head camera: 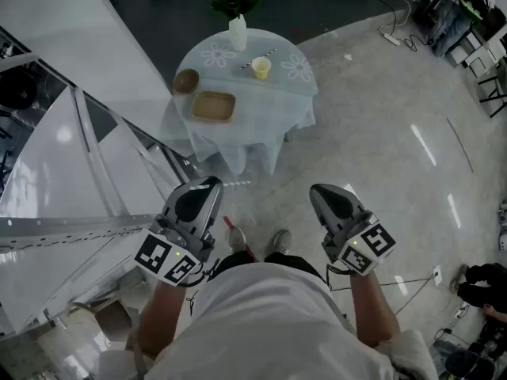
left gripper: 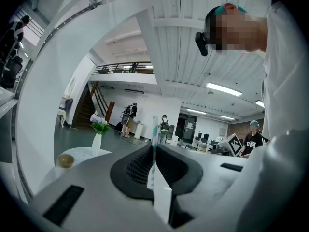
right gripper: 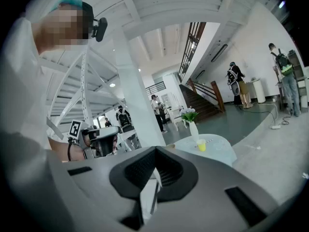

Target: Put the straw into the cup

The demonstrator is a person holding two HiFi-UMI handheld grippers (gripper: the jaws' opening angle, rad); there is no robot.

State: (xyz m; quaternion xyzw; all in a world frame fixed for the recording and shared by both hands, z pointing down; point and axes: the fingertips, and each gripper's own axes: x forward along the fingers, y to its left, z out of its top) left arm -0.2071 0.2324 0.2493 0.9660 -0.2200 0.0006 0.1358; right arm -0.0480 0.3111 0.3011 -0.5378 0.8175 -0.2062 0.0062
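A striped straw (left gripper: 154, 129) is clamped between the closed jaws of the left gripper (head camera: 210, 184), poking out past the tips, low and near the person. The yellow cup (head camera: 261, 68) sits far ahead on a round table (head camera: 305, 93), just right of a white vase (head camera: 238, 34). The right gripper (head camera: 318, 190) looks closed on nothing. To do this well, step closer, grip firmly, and line the straw's end over the cup's mouth before lowering.

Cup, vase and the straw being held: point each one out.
cup (head camera: 261, 68): head view, middle of its yellow body.
vase (head camera: 238, 34): head view, on its white body.
straw (left gripper: 154, 129): left gripper view, on the striped stem where it sticks up.
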